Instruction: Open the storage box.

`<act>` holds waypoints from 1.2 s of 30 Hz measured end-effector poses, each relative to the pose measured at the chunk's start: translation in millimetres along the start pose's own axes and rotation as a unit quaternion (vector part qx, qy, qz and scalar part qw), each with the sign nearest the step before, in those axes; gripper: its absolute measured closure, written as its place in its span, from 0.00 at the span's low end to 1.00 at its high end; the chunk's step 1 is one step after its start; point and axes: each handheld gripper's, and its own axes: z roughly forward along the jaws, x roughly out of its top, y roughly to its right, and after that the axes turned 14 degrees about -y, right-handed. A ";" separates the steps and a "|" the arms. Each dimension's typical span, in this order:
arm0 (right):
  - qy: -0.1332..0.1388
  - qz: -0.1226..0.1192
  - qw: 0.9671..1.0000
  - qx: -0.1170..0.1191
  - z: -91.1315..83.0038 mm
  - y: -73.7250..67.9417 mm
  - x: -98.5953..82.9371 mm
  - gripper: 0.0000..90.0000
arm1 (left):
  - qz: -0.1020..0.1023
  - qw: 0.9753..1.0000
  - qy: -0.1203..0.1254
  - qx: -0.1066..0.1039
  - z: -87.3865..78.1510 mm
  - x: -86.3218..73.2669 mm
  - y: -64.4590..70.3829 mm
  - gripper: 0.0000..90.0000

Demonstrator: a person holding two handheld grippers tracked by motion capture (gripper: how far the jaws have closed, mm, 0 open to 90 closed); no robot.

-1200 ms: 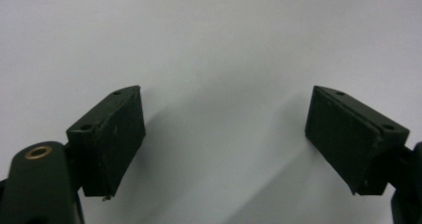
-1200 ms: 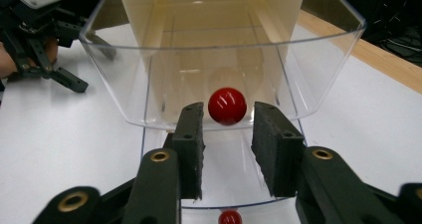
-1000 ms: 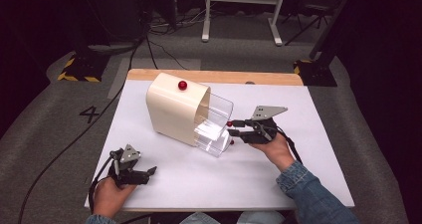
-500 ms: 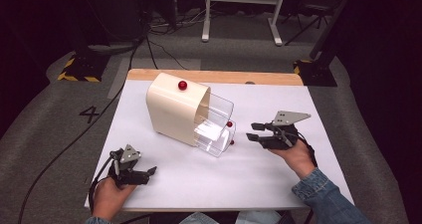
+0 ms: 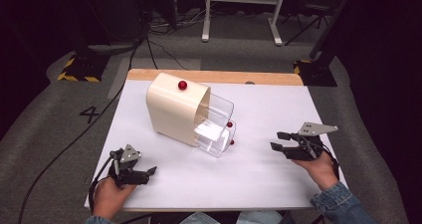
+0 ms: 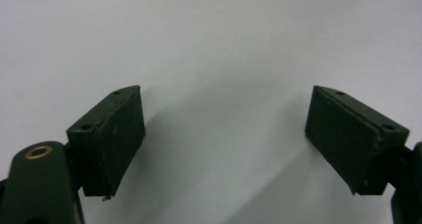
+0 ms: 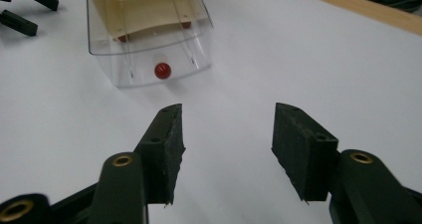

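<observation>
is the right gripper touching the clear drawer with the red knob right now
Apart. The high view shows bare white table between the right gripper and the clear drawer; the right gripper view shows the same gap.

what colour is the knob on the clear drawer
Red; the knob shows best in the right gripper view.

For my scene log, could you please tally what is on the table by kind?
Cream drawer cabinet: 1
Clear drawers, both pulled out: 2
Red knobs: 3
Hand-held grippers, left gripper and right gripper, both open and empty: 2
Total: 8
</observation>
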 end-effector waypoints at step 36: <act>-0.082 0.053 0.989 -0.107 3.3 19.5 -90.3 0.15 | 0.000 1.000 0.000 0.000 0.0 0.0 0.0 0.18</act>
